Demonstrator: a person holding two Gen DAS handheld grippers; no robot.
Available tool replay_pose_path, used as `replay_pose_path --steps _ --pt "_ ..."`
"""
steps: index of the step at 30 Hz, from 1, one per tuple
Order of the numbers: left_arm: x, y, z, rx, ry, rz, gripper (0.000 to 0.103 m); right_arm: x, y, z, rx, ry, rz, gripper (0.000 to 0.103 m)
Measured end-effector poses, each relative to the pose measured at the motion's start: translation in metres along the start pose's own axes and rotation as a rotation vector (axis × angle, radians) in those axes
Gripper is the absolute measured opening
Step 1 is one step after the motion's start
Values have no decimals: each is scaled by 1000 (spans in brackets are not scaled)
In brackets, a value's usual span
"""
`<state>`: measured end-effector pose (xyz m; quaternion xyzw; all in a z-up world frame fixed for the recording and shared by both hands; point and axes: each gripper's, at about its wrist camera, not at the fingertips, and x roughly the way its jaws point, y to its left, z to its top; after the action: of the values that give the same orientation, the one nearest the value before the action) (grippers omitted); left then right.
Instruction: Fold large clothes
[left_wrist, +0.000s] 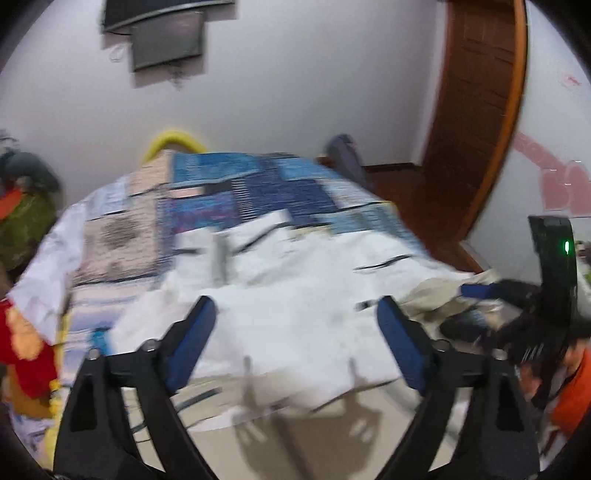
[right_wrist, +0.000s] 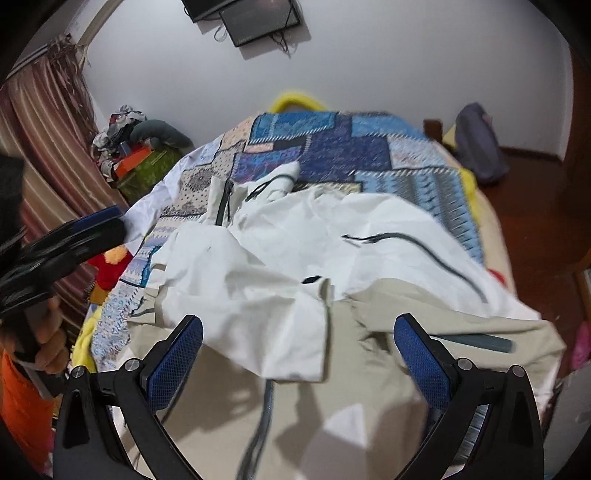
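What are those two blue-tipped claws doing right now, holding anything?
Left gripper: open, holding nothing, above the white jacket.
Right gripper: open, holding nothing, also over the jacket.

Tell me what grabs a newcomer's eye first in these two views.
The crumpled white garment sprawls across the near half of the bed, over a blue patchwork bedspread. Both the left gripper and right gripper hover open above it, gripping nothing. A yellow headboard peeks up against the far wall.

Left claw (left_wrist: 295, 325) spread wide, right claw (right_wrist: 298, 345) likewise
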<state>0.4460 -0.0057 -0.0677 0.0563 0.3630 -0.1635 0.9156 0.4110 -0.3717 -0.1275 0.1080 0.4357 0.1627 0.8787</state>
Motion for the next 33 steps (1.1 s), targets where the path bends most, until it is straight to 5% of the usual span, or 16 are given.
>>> replay_pose_path --steps 5,9,14,22,28,33 --pt "22 80 -71 -14 158 215 93 46 10 5 -1 89 22 102" --pt "56 135 -135 -36 322 353 93 89 14 6 -23 161 -36 90" --pt "92 178 -193 -97 454 396 93 129 22 -2 -95 213 -119 68" --pt "114 163 -181 -11 328 550 89 143 42 -11 -215 206 -163 23" --pt "59 206 -161 -286 165 585 88 104 54 7 -259 65 -217 16" --pt "39 237 -169 -355 188 586 88 67 55 19 -263 -4 -233 14"
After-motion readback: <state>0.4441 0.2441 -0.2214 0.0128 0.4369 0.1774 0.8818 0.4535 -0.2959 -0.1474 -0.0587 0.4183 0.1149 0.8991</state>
